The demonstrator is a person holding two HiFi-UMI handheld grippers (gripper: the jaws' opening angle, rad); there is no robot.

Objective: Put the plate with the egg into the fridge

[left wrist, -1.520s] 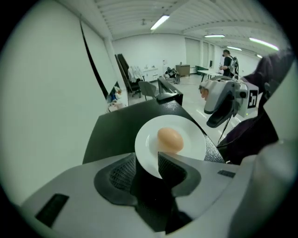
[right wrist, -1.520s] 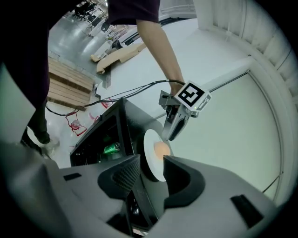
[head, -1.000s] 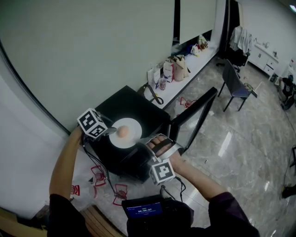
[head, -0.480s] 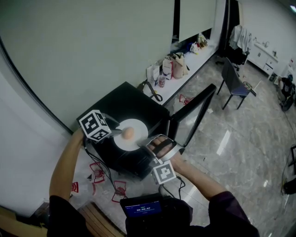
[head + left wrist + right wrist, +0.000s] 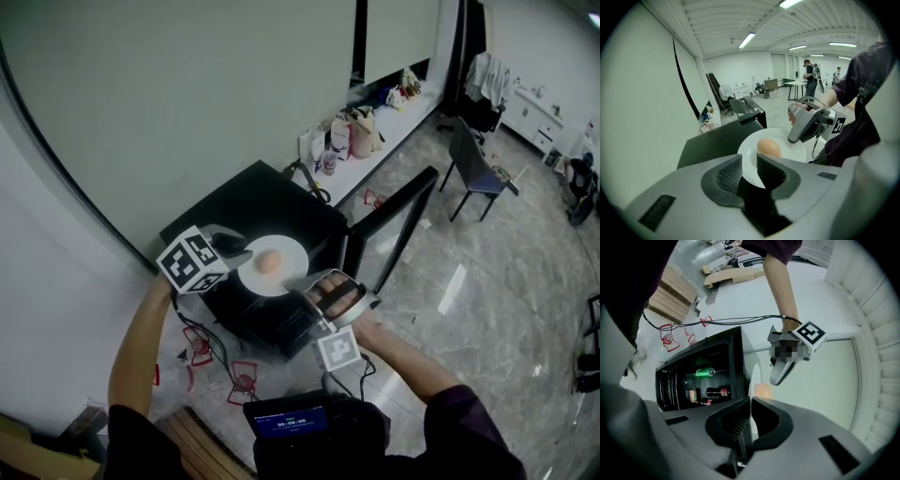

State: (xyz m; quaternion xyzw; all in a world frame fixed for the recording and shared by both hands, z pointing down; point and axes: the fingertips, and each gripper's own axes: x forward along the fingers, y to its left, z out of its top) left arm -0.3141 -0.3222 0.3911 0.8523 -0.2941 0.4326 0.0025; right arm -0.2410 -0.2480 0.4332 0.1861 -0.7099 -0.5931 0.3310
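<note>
Your right claw [image 5: 300, 287], just closed, pinches the plate [image 5: 287, 251] by its near rim, level so the egg [image 5: 268, 262] stays put. Your spread left claw [image 5: 235, 247] steadies the left rim.

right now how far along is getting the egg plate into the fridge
Done: the fridge door stands open. In hand: the right hand-held gripper has just closed on the rim of the plate, egg on it, at the fridge top; the left hand-held gripper is open beside it. Left: moving it inside.
</note>
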